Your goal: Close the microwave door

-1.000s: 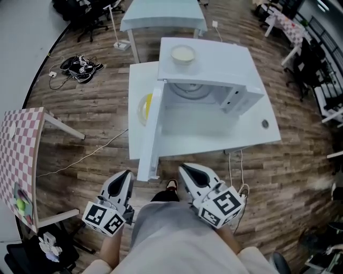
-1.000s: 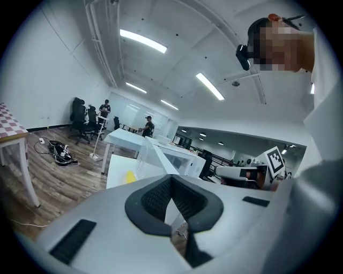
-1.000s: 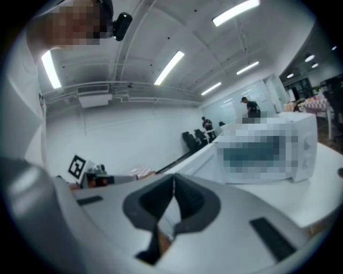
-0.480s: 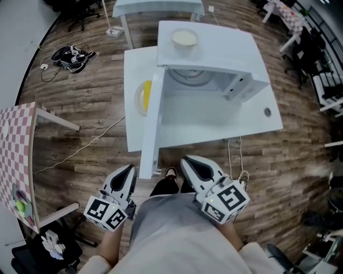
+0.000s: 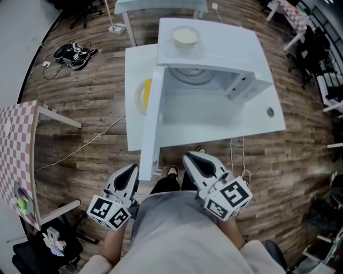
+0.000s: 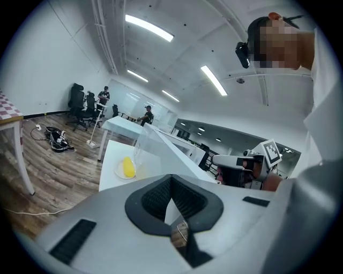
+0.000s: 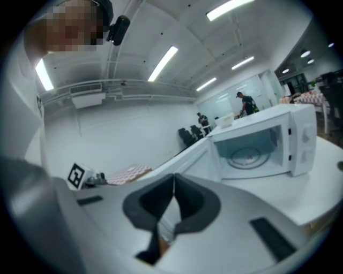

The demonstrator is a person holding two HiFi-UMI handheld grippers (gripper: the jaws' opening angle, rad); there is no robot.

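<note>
Microwave door point(image 5: 150, 123) open; both grippers off it

Count: one microwave point(image 5: 214, 59), one door, one bowl point(image 5: 185, 36) on its roof, one plate point(image 5: 139, 101) carrying one yellow item point(image 5: 146, 92) behind the door, two grippers. We note a white surface point(image 5: 257, 128) under the microwave and plate, a wood-plank floor point(image 5: 86, 128), a checkered table point(image 5: 19, 155) at left and a second white table point(image 5: 155, 6) beyond. Door swung out toward us. Left gripper point(image 5: 130, 170): fingers clenched, empty. Right gripper point(image 5: 192, 159): fingers clenched, empty. The door's free edge lies between the two, nearer the left fingers; we see no contact.
</note>
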